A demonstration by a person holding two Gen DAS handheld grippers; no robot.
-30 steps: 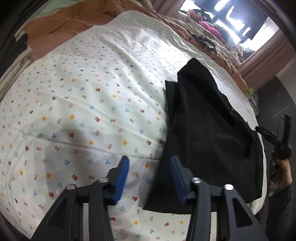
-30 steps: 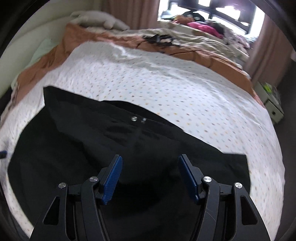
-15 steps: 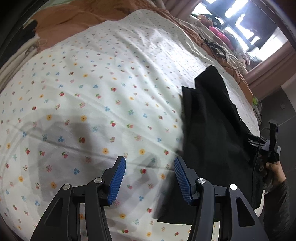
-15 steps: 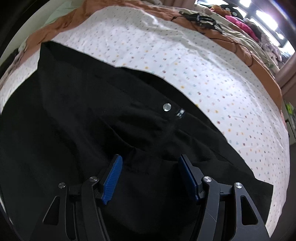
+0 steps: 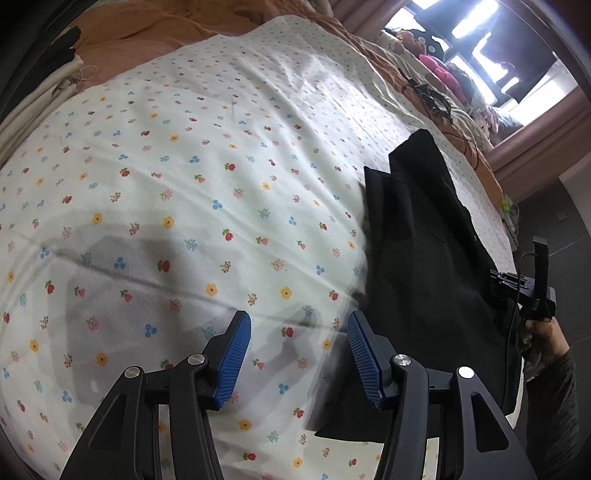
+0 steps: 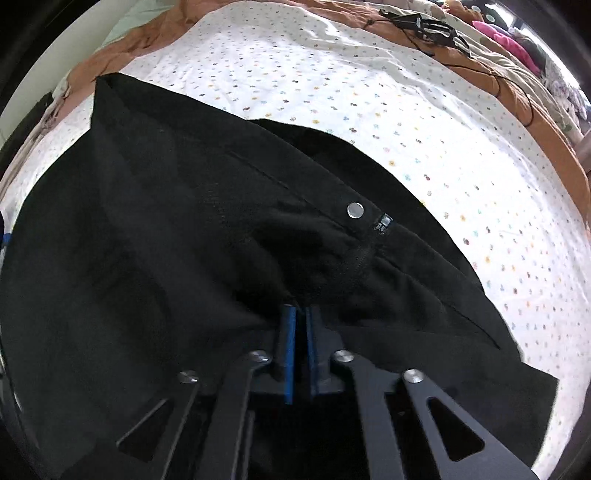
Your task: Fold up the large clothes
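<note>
A pair of black trousers (image 6: 155, 236) lies on a white flowered bedsheet (image 6: 369, 81); its waistband with a metal button (image 6: 355, 210) faces away. My right gripper (image 6: 300, 317) is shut on a bunched fold of the black cloth just below the waistband. In the left wrist view the trousers (image 5: 424, 258) lie at the right of the sheet (image 5: 184, 184). My left gripper (image 5: 297, 354) is open and empty, low over the bare sheet just left of the trousers' near edge. The right gripper (image 5: 524, 291) shows at the trousers' far right edge.
An orange-brown blanket (image 5: 140, 33) rims the far side of the bed. Black cables (image 6: 428, 26) and a heap of clothes (image 5: 443, 70) lie beyond it by the window. Folded pale cloths (image 5: 33, 99) are stacked at the far left.
My right gripper has dropped onto the trousers and shut on the cloth below the waistband. My left gripper stayed open, shifting left so both fingers are over bare sheet.
</note>
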